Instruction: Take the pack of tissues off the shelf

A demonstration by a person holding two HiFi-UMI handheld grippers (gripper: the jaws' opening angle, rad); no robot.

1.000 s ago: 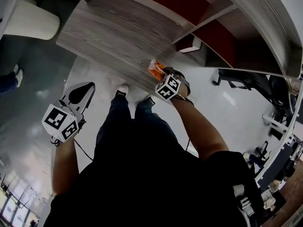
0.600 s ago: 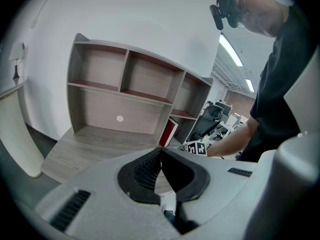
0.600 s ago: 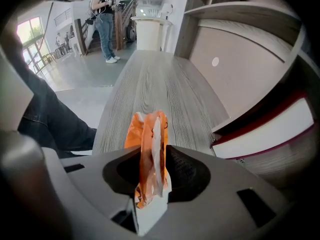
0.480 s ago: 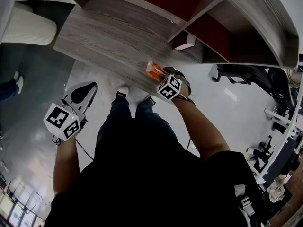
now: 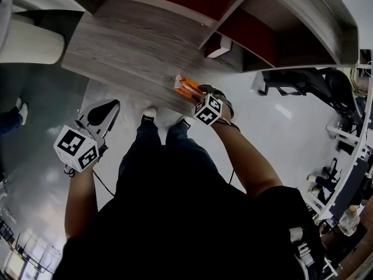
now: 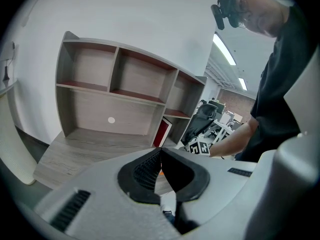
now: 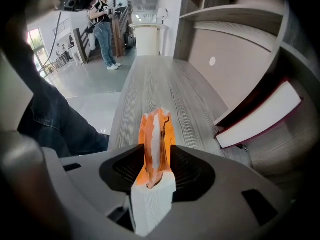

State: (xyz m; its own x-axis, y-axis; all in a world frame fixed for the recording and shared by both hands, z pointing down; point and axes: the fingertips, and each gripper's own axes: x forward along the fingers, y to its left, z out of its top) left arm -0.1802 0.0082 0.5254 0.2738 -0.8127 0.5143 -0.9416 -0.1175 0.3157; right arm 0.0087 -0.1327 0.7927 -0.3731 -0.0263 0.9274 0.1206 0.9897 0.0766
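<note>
The orange and white pack of tissues (image 5: 185, 85) lies on the wooden desk (image 5: 128, 45) near its front edge, below the shelf compartments. In the right gripper view the pack (image 7: 156, 129) stands on edge between the jaws of my right gripper (image 7: 156, 151). Those jaws have just been opening; the ribbed pads (image 7: 192, 171) show on both sides of the pack and no longer press it. In the head view my right gripper (image 5: 200, 91) points steeply down at the pack. My left gripper (image 5: 100, 112) hangs over the floor at the left, shut (image 6: 161, 151) on nothing.
A white and red book (image 5: 220, 46) leans in the lower shelf compartment just right of the pack. The book (image 7: 260, 116) sits close beside my right gripper. A white round column (image 5: 29, 39) stands at the desk's left end. Office chairs (image 5: 303, 86) stand on the right.
My right gripper's jaws have spread off the pack, and more of the orange pack shows on the desk edge. The left gripper has hardly shifted.
</note>
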